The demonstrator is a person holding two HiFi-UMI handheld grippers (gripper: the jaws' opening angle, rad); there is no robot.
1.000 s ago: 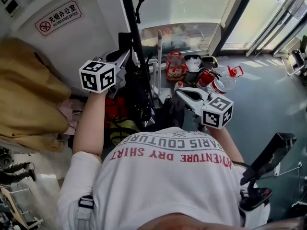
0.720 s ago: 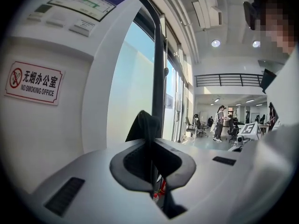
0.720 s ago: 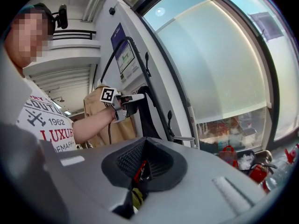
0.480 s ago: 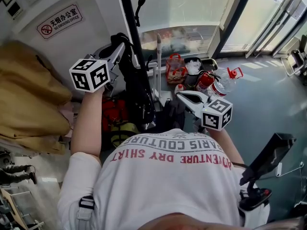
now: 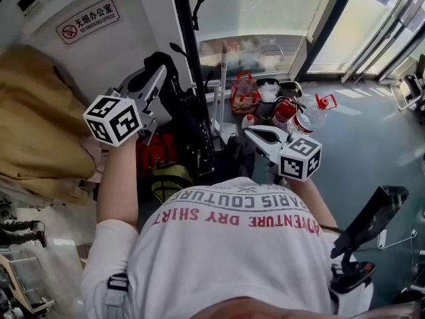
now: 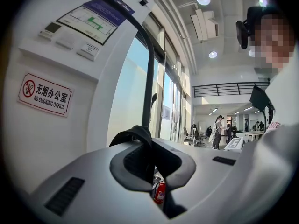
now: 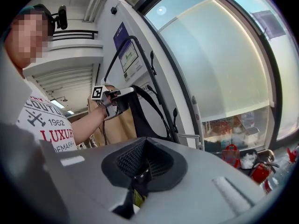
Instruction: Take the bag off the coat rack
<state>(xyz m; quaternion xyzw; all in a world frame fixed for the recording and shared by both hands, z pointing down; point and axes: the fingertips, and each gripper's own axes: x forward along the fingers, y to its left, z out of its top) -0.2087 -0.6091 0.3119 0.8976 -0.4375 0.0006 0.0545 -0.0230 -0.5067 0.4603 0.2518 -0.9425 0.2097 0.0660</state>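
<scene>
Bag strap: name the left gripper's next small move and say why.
Probably lift the left gripper a bit higher and draw it away from the coat rack: it is shut on the bag's black strap, but the bag hangs close against the rack, near a hook.

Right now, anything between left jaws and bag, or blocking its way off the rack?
Nothing between: left gripper's jaws are shut on the strap of the black bag. The rack pole with its hooks stands right behind it; whether it clears them I cannot tell.
</scene>
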